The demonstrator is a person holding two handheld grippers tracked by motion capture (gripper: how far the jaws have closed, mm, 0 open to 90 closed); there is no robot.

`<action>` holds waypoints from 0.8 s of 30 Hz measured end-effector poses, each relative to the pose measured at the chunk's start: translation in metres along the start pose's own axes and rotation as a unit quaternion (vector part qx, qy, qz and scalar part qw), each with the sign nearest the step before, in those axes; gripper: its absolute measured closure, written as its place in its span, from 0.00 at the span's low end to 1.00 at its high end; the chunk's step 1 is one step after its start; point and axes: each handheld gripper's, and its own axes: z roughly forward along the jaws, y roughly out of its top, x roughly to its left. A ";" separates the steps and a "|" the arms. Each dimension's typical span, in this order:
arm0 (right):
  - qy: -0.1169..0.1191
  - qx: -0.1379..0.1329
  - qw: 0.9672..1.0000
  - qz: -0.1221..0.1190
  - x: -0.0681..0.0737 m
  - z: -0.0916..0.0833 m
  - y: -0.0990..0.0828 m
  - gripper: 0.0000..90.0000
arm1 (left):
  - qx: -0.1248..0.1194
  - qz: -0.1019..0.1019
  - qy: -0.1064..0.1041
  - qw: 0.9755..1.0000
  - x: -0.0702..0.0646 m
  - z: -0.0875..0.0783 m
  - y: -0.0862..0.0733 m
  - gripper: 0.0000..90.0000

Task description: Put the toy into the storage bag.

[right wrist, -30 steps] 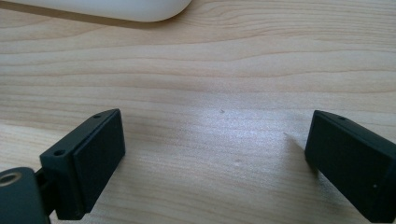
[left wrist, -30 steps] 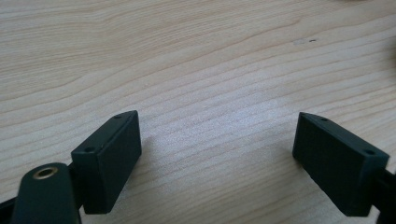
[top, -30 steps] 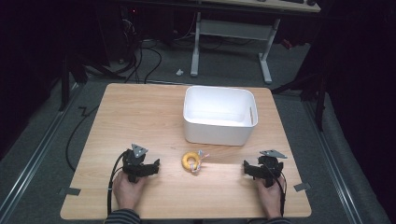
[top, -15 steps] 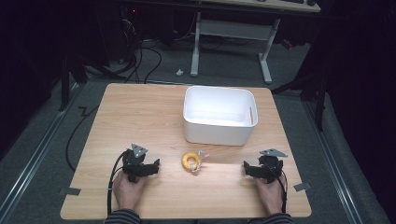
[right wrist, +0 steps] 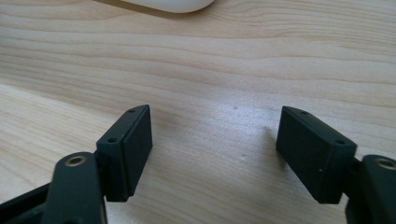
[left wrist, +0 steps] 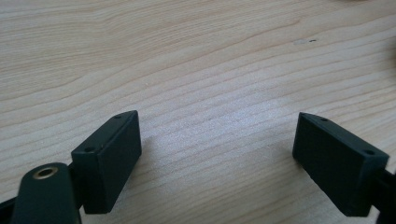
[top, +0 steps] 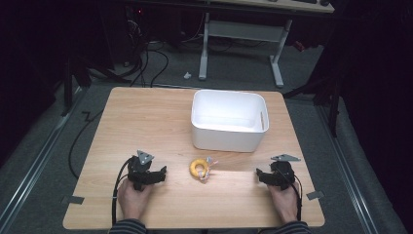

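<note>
Both claws rest low on the tabletop [top: 146, 117], jaws spread, gripping nothing. The yellow ring [top: 198, 168] lies between them, just before the white bin [top: 229, 139]. The left claw [top: 158, 174] looks nearer than the right claw [top: 260, 176].

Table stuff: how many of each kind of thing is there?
White bin: 1
Yellow ring with a bit of string: 1
Grippers, left and right, both open: 2
Total: 4
</note>
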 end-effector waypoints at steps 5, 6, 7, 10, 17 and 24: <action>0.025 -0.016 0.999 -0.011 0.001 -0.010 -0.001 0.41 | 0.000 0.000 0.000 1.000 0.000 0.000 0.000 0.17; 0.028 -0.014 0.999 -0.012 0.001 -0.011 -0.001 0.41 | 0.000 0.000 0.000 1.000 0.000 0.000 0.000 0.17; 0.028 -0.014 0.999 -0.012 0.001 -0.011 -0.001 0.41 | 0.000 0.000 0.000 1.000 0.000 0.000 0.000 0.17; 0.031 -0.014 0.999 -0.024 0.000 -0.017 0.001 0.42 | 0.000 0.000 0.000 1.000 0.000 0.000 0.000 0.17; 0.044 -0.032 0.998 -0.036 0.003 -0.029 0.005 0.43 | 0.000 0.000 0.000 1.000 0.000 0.000 0.000 0.17; 0.060 -0.033 0.997 -0.045 0.010 -0.030 0.010 0.48 | 0.000 0.000 0.000 1.000 0.000 0.000 0.000 0.17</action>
